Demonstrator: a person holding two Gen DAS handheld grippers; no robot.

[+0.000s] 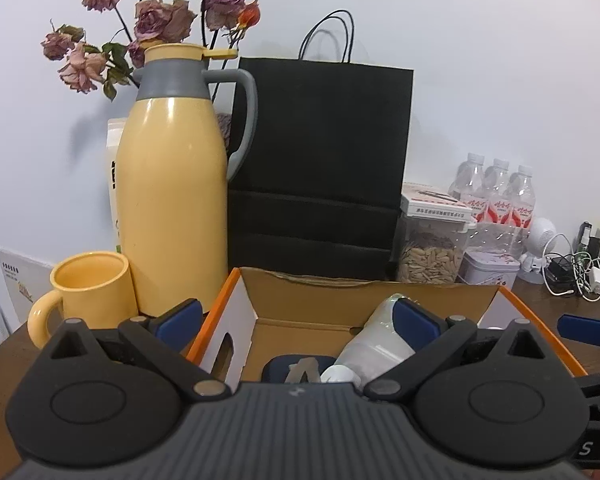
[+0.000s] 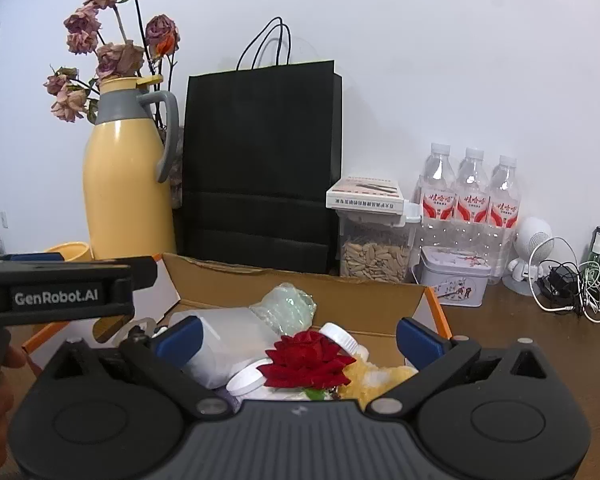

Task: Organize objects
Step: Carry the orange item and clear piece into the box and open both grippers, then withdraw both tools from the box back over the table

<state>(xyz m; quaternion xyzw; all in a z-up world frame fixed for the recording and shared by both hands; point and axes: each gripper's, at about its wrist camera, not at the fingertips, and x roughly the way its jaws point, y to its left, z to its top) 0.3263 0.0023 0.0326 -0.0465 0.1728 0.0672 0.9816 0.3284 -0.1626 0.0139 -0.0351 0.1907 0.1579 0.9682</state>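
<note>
An open cardboard box (image 1: 332, 292) with orange edges sits on the table; it also shows in the right wrist view (image 2: 300, 286). It holds a white bottle (image 1: 374, 340), a red rose (image 2: 308, 362), a white jar lid (image 2: 246, 378), a clear wrapped item (image 2: 286, 306) and something yellow (image 2: 370, 380). My left gripper (image 1: 298, 322) is open above the box's left side, holding nothing. My right gripper (image 2: 298, 338) is open above the box, over the rose, holding nothing. The left gripper's body (image 2: 56, 292) shows at the left in the right wrist view.
Behind the box stand a yellow thermos (image 1: 172, 184), a yellow mug (image 1: 88, 292), a black paper bag (image 1: 320, 160), dried roses (image 1: 156, 20), a seed container (image 1: 432, 248), a tin (image 1: 490, 272), water bottles (image 1: 496, 192) and tangled cables (image 1: 576, 276).
</note>
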